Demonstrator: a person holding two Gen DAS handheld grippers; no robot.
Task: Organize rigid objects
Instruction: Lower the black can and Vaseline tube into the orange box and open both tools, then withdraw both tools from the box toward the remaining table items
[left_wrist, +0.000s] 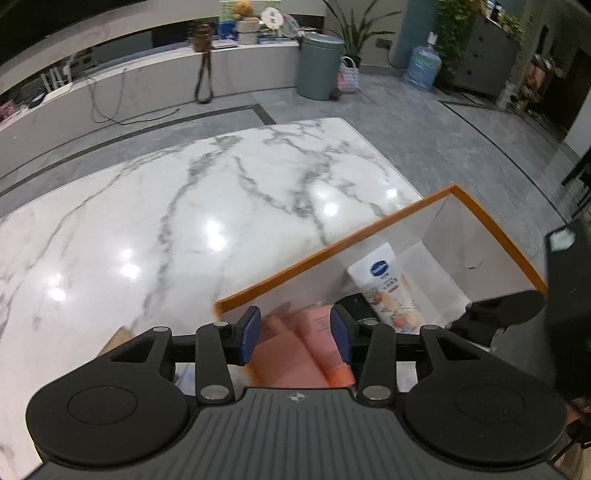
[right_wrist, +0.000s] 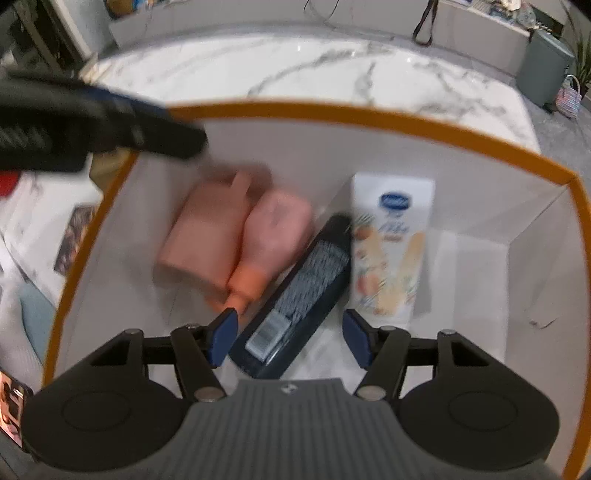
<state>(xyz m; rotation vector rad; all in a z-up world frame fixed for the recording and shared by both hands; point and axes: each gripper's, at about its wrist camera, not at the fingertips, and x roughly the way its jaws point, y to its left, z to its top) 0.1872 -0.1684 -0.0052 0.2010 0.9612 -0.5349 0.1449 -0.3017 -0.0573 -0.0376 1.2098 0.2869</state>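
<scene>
A white box with an orange rim (right_wrist: 332, 112) stands on the marble table and holds a pink tube with an orange cap (right_wrist: 271, 236), a pink flat pack (right_wrist: 207, 229), a dark blue case (right_wrist: 310, 291) and a white tube (right_wrist: 391, 243). My left gripper (left_wrist: 293, 334) is open above the box's near corner, with the pink tube (left_wrist: 321, 339) lying loose below its fingers. It shows as a dark blur in the right wrist view (right_wrist: 110, 125). My right gripper (right_wrist: 288, 336) is open and empty over the blue case. The box rim (left_wrist: 332, 247) and white tube (left_wrist: 388, 284) also show in the left wrist view.
The marble table (left_wrist: 184, 221) stretches beyond the box. A grey bin (left_wrist: 319, 66), a water jug (left_wrist: 423, 66) and plants stand on the floor behind. Papers and small items (right_wrist: 74, 229) lie left of the box.
</scene>
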